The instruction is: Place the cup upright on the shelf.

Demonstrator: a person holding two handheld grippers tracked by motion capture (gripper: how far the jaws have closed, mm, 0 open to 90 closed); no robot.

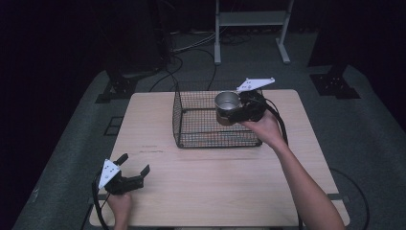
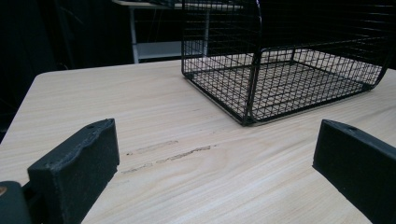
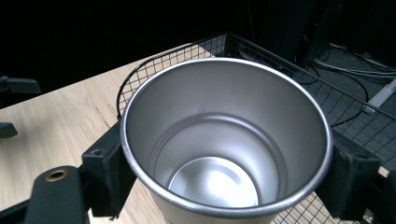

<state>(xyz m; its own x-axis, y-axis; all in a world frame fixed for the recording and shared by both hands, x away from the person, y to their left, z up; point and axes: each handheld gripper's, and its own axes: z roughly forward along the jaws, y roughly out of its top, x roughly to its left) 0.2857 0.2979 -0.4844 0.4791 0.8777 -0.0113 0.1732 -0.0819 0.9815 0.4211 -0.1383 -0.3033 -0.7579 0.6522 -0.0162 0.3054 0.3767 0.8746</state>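
Over the wire basket, my right gripper carries a steel cup upright, its fingers clamped against opposite sides of the wall just under the rim, mouth open to the ceiling and nothing inside. The cup hangs above the basket's far right corner, clear of the mesh floor as far as I can judge from the high view. My left gripper rests low near the front left corner of the wooden surface, its fingers spread wide with only bare wood between them, well apart from the basket. The risks from here are plain. The cup's wall is smooth, tapered metal, and I am pinching it near the top; a tilt of the wrist or a knock could let it slide down through the pads and drop. The basket's rear rail runs close to the cup's far side, so a careless descent could catch the base on the wire, tip the cup, or shove the light basket across the surface. Letting go before the base sits flat on the mesh could leave it rolling on its side.
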